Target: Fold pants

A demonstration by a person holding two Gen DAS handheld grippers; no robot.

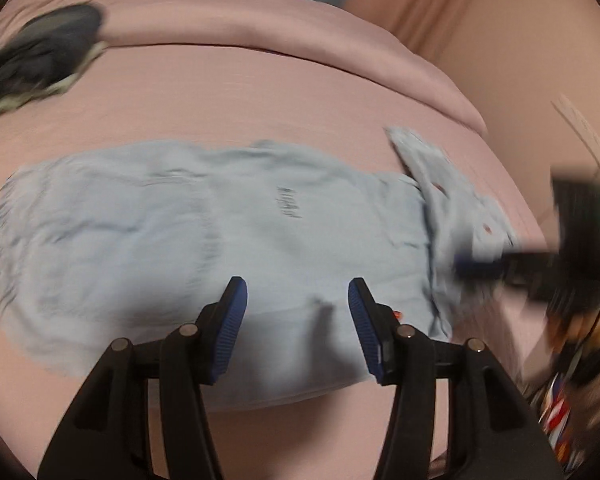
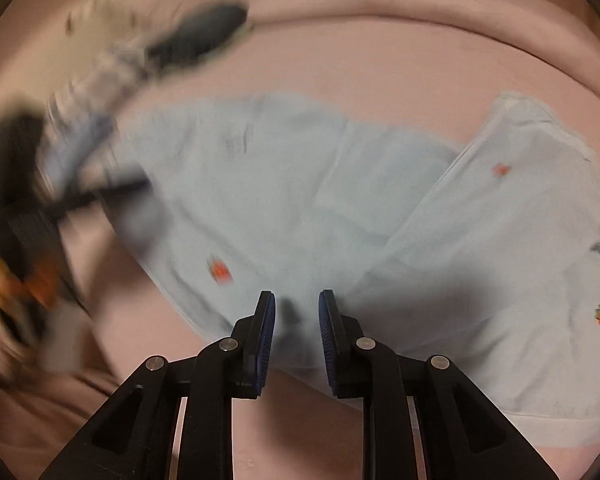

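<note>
- The pants point(image 1: 204, 216) are lying across the pink bed point(image 1: 260, 92), seemingly folded lengthwise already — blur is making this hard to confirm.
- The left gripper point(image 1: 298, 300) is hovering over the near edge, jaws wide apart, empty.
- The right gripper point(image 2: 297, 312) is hanging above the waist end, jaws slightly apart, gripping nothing.
- The crosswise fold is remaining — bare sheet is lying beyond the far edge; dark clothes point(image 1: 40, 56) are sitting well apart.

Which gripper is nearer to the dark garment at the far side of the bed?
Cannot tell: both the left gripper and the right gripper hover open over the pale blue pants, far from the dark garment.
</note>
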